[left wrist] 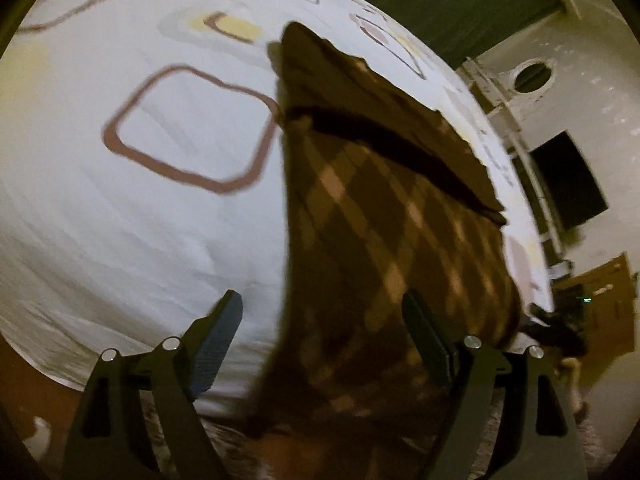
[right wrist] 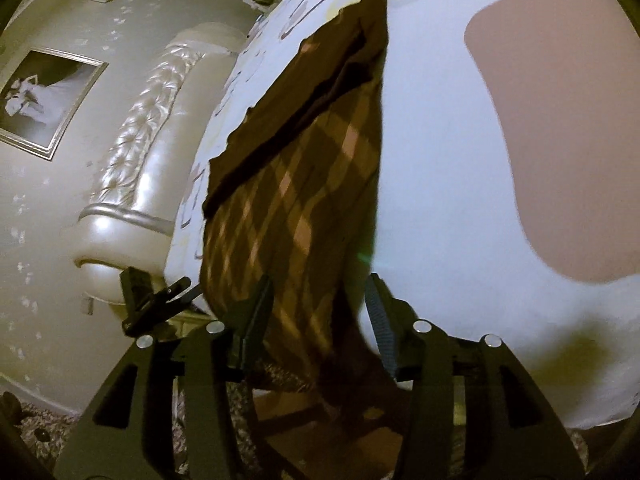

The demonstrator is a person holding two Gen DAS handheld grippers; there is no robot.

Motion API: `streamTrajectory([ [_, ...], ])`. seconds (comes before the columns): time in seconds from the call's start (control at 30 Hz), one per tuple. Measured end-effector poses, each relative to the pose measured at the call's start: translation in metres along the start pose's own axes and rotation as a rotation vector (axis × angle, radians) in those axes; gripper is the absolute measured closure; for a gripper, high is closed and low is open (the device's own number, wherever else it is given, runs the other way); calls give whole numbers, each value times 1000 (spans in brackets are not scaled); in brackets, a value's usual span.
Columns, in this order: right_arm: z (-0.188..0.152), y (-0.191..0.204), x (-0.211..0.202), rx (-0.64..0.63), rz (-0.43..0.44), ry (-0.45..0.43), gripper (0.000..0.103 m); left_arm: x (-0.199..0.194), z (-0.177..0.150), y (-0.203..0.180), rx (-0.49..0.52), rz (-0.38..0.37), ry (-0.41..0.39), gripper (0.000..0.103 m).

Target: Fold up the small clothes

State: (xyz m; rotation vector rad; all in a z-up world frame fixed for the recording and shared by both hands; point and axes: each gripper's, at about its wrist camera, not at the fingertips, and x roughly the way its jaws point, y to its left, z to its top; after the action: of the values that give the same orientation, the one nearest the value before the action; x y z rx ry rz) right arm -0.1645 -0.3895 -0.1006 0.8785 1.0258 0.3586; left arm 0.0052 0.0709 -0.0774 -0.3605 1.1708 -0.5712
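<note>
Left gripper (left wrist: 322, 328) is hovering with fingers spread, the brown plaid garment (left wrist: 384, 216) lying on the white sheet (left wrist: 120, 220), stretching away between them. Right gripper (right wrist: 318, 312) is likewise gaping, the garment's near end draping between its fingers.

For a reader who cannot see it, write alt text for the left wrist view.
A brown plaid garment lies on a white patterned bedsheet, its near end between the open left gripper fingers. A pale wall is at right.
</note>
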Motion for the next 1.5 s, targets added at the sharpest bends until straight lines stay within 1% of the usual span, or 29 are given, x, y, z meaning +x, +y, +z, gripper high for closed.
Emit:
streamTrajectory([
  [0.07, -3, 0, 2, 3, 20, 20, 56, 2, -3, 0, -7, -21, 14, 23],
  [0.13, -6, -1, 2, 6, 38, 36, 56, 7, -7, 1, -27, -70, 43, 23],
  [0.23, -9, -1, 6, 6, 60, 56, 54, 15, -11, 4, -49, -113, 76, 23],
  [0.3, -10, -1, 9, 14, 78, 68, 50, 19, -13, 5, -48, -116, 65, 23],
  [0.37, -12, -1, 11, 22, 100, 74, 48, 19, -14, 4, -52, -123, 57, 22],
  [0.53, -15, 2, 16, -2, 101, 90, 48, 18, -16, 0, -25, -111, 49, 22],
  [0.6, -15, 4, 18, -3, 105, 93, 48, 17, -16, -2, -12, -88, 49, 26],
  [0.67, -14, 7, 20, -21, 100, 100, 50, 17, -17, -2, -4, -59, 50, 39],
  [0.7, -14, 7, 21, -26, 97, 105, 56, 16, -16, 0, -6, -43, 52, 43],
  [0.73, -14, 6, 21, -28, 92, 108, 59, 15, -16, 3, -13, -35, 53, 52],
  [0.77, -14, 5, 21, -26, 87, 111, 66, 13, -16, 7, -29, -28, 56, 64],
  [0.8, -14, 2, 20, -22, 86, 112, 70, 13, -16, 11, -42, -25, 60, 70],
  [0.83, -15, 0, 20, -15, 90, 113, 73, 13, -16, 14, -58, -26, 66, 82],
  [0.87, -15, -3, 19, -8, 90, 113, 80, 14, -16, 17, -77, -36, 73, 91],
  [0.9, -15, -4, 19, -9, 81, 114, 91, 15, -16, 19, -94, -60, 83, 95],
  [0.93, -16, -5, 20, -9, 69, 117, 95, 17, -16, 18, -92, -62, 88, 98],
  [1.0, -16, -5, 19, -7, 73, 113, 96, 18, -17, 12, -56, -35, 86, 99],
  [1.07, -17, -3, 18, -12, 82, 107, 97, 17, -16, 5, -24, -24, 84, 100],
  [1.17, -13, -3, 13, 13, 137, 78, 97, 12, -12, -1, -8, -29, 61, 100],
  [1.23, -9, 0, 10, 20, 168, 59, 97, 3, -5, -3, -6, -29, 23, 100],
  [1.3, -2, 6, 4, 12, 204, 32, 97, -3, 7, -3, -19, -40, -8, 100],
  [1.37, 7, 8, 2, 11, 218, 14, 98, -5, 25, -2, -43, -49, -33, 100],
  [1.5, 37, 11, 3, 14, 225, -42, 98, 0, 61, -6, -47, -18, -87, 100],
])
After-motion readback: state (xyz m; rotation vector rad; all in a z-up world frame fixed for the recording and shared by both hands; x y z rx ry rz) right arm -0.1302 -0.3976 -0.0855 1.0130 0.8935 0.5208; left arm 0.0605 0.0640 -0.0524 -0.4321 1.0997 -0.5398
